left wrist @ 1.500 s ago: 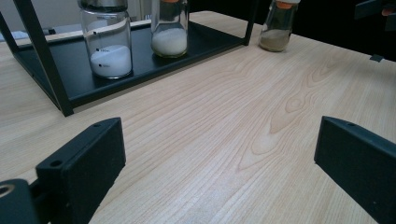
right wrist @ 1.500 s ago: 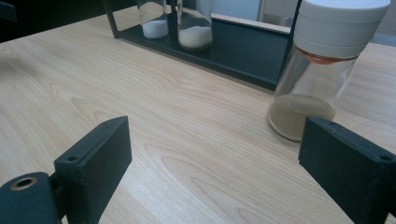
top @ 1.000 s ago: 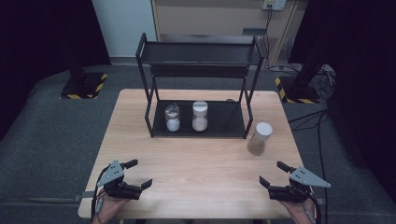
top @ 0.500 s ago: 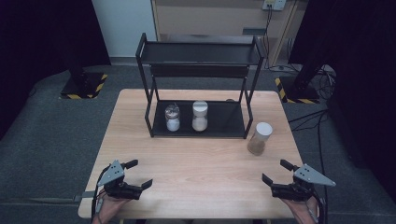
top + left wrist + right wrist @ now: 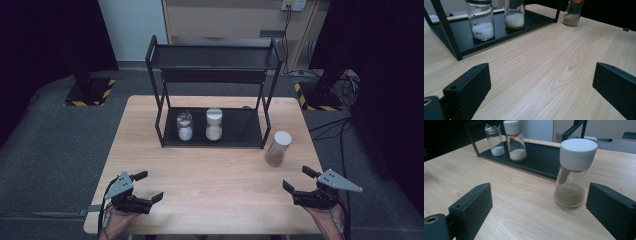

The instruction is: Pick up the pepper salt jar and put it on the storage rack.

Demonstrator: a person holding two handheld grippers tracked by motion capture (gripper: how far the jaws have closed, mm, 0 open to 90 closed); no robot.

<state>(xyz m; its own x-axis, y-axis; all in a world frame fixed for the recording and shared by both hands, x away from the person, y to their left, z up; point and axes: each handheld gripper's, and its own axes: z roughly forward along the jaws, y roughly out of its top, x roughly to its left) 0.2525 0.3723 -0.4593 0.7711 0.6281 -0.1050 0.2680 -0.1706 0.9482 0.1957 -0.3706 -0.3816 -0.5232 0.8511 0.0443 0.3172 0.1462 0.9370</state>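
Two glass jars of white powder already stand on the black metal rack (image 5: 250,141), while the white-lidded glass jar of brown powder (image 5: 276,148) remains on the wooden desk (image 5: 210,175) at the rack's 4 o'clock, ungrasped, with right gripper (image 5: 299,179) and left gripper (image 5: 149,186) both wide apart.

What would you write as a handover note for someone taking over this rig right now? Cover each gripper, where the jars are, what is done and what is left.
Left gripper: open, holds nothing, low over the table's near left corner.
Right gripper: open, holds nothing, near right corner, pointing at the brown jar.
Brown jar: upright on the table, outside the rack, by its right front leg.
Two white-powder jars: upright side by side on the rack's bottom shelf.
Done: two jars appear shelved.
Left: probably grasp the brown jar with the right gripper and set it on the shelf beside them.
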